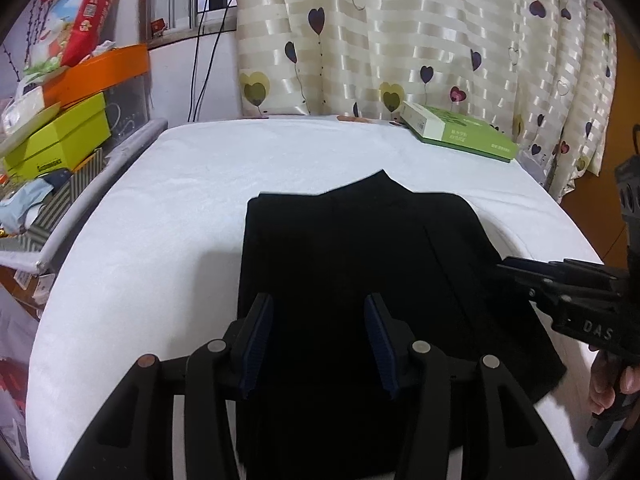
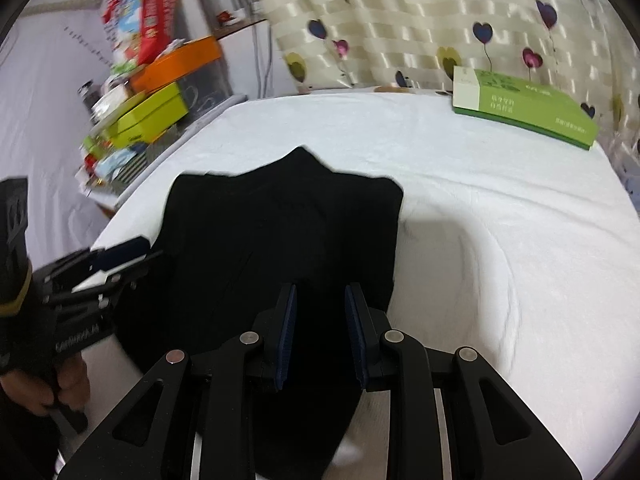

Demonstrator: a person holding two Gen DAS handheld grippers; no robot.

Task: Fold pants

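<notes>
The black pants [image 1: 360, 248] lie folded into a compact rectangle on the white-covered table [image 1: 180, 208], with a small peak at the far edge. My left gripper [image 1: 318, 300] hovers open over the near left part of the pants, nothing between its blue pads. In the right wrist view the pants [image 2: 280, 232] fill the middle, and my right gripper [image 2: 320, 292] stands open above their near right edge. The right gripper [image 1: 506, 266] reaches in over the pants' right side. The left gripper [image 2: 138, 254] sits at the pants' left edge.
A green and white box [image 1: 460, 132] lies at the table's far right corner. Stacked yellow-green and orange boxes [image 1: 72, 136] crowd a shelf to the left. A heart-patterned curtain [image 1: 400, 40] hangs behind. Hands [image 1: 608, 384] hold the gripper handles.
</notes>
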